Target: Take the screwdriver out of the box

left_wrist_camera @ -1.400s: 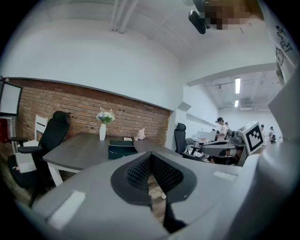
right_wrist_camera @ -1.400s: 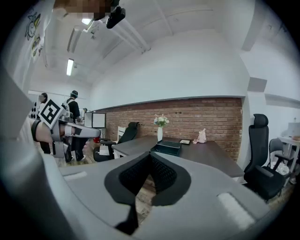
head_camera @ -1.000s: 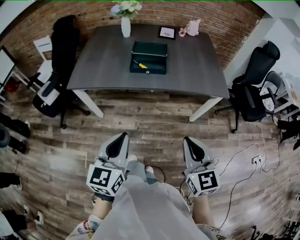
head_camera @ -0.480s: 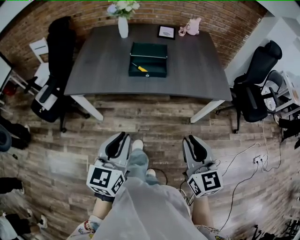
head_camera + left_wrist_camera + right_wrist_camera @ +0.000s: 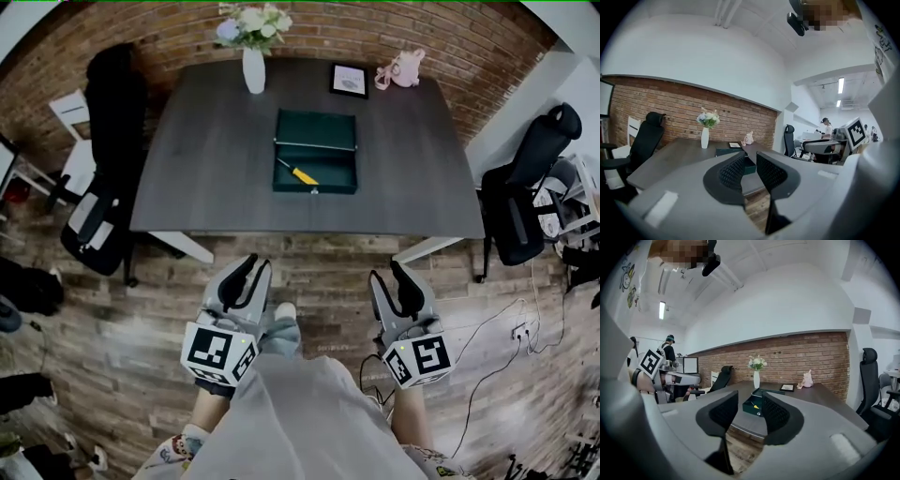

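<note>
A dark green open box point(image 5: 315, 152) sits mid-table on the grey table point(image 5: 206, 159), with a yellow-handled screwdriver point(image 5: 302, 174) lying inside it. Both grippers hang over the wooden floor, short of the table's near edge and well away from the box. The left gripper point(image 5: 251, 272) has its jaws opening, with nothing between them. The right gripper point(image 5: 391, 277) is also opening and empty. In the right gripper view, the box point(image 5: 749, 405) and screwdriver point(image 5: 754, 407) show through the gap of that gripper point(image 5: 750, 397). The left gripper point(image 5: 750, 155) frames the box point(image 5: 723, 151) too.
On the table's far side stand a white vase of flowers point(image 5: 253, 66), a picture frame point(image 5: 349, 81) and a pink figure point(image 5: 403, 67). Black office chairs flank the table at left point(image 5: 103, 169) and right point(image 5: 530, 187). Cables point(image 5: 487, 328) trail on the floor at right.
The person has walked toward the table, which now sits closer in view. Both grippers came forward with them, and both pairs of jaws went from shut to parted.
</note>
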The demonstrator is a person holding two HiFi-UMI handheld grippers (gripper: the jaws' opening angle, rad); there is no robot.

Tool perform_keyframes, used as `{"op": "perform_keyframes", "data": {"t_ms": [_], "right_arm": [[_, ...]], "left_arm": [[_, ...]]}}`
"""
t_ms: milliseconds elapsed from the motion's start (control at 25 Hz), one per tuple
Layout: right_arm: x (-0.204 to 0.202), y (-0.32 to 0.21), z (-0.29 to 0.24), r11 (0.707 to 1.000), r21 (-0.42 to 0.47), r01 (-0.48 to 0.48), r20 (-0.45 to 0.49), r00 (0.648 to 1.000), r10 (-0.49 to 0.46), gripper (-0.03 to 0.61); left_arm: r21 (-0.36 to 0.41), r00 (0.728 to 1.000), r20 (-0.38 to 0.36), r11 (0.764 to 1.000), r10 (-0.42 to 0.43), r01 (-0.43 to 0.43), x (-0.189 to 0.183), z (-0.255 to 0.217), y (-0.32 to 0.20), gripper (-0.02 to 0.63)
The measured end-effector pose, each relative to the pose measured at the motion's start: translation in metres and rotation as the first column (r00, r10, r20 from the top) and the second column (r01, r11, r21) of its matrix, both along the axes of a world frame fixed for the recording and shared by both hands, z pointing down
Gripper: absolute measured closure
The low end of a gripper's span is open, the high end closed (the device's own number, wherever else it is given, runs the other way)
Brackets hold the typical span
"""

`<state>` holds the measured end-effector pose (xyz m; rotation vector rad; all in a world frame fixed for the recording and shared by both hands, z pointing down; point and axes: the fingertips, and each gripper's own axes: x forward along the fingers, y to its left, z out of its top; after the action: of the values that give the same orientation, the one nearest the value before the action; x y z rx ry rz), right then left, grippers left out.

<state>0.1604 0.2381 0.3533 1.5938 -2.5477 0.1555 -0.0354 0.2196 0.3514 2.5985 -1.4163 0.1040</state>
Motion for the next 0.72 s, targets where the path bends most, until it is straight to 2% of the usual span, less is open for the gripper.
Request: {"op": "perform_keyframes", "data": {"t_ms": [160, 240, 360, 720], "right_arm": [[-0.018, -0.044, -0.001, 1.000, -0.016, 0.001, -0.005, 1.000, -0.001, 0.413], [-0.025, -0.059, 0.001, 0.999, -0.032, 0.005, 0.002, 1.000, -0.005, 0.382], [-0.031, -0.077, 0.003, 0.999, -0.047, -0.013, 0.007, 1.000, 0.013, 0.379], [-0.048, -0.108, 0.006, 0.995, -0.092, -0.037, 0.009, 0.999, 0.038, 0.373]], "left_arm": [[0.005, 1.000, -0.007, 1.000, 0.023, -0.023, -0.016, -0.005, -0.044, 0.518], [-0.002, 0.999, -0.009, 0.999, 0.037, -0.037, -0.022, -0.004, -0.061, 0.512], [-0.019, 0.998, -0.014, 0.998, 0.055, -0.056, -0.028, 0.000, -0.082, 0.505], [-0.072, 0.996, -0.018, 0.993, 0.088, -0.089, -0.044, 0.016, -0.112, 0.477]]}}
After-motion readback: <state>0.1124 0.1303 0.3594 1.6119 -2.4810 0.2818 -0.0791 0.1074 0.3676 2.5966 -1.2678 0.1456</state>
